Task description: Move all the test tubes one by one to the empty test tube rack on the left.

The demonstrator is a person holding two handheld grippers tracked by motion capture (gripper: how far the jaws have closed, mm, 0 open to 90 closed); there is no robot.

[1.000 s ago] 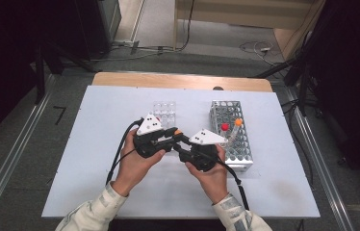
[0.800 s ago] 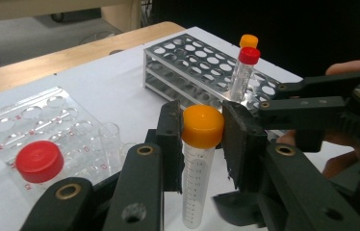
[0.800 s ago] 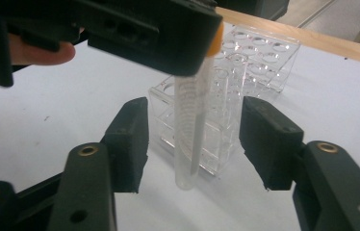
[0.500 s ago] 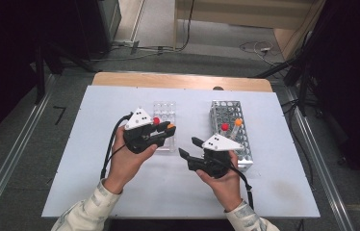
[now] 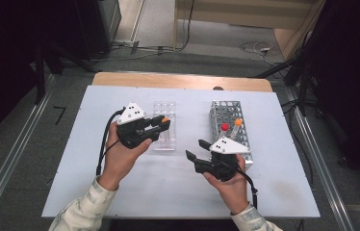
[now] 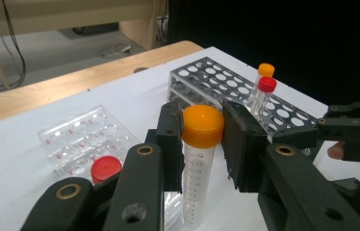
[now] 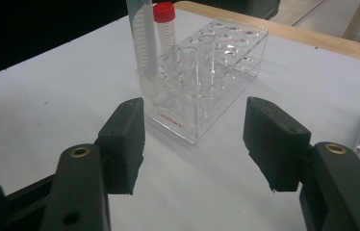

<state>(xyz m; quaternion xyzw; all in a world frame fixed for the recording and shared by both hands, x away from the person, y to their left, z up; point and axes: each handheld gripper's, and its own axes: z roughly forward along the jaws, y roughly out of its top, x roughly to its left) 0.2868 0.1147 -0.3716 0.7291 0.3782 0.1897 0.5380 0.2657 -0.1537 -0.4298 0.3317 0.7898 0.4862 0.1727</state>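
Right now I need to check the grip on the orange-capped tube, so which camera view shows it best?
The left gripper view: the orange-capped tube stands upright and close between the left gripper pads, its scale readable. The high view shows little more than its cap at the gripper's tip. The right gripper view catches part of its clear body, cap cut off.

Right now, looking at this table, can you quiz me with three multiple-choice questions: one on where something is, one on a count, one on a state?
1. Where does the metal rack stand, seen from above?
A. right of the clear rack
B. left of it
C. on top of it

2. How many capped tubes stand in the metal rack?
A. none
B. two
C. five

3. What is the left gripper doing?
A. hanging open
B. clamping an orange-capped tube
C. lying on the table

Answers: 1 A, the high view shows it to the right. 2 B, one red cap, one orange. 3 B, both pads press the tube's cap.
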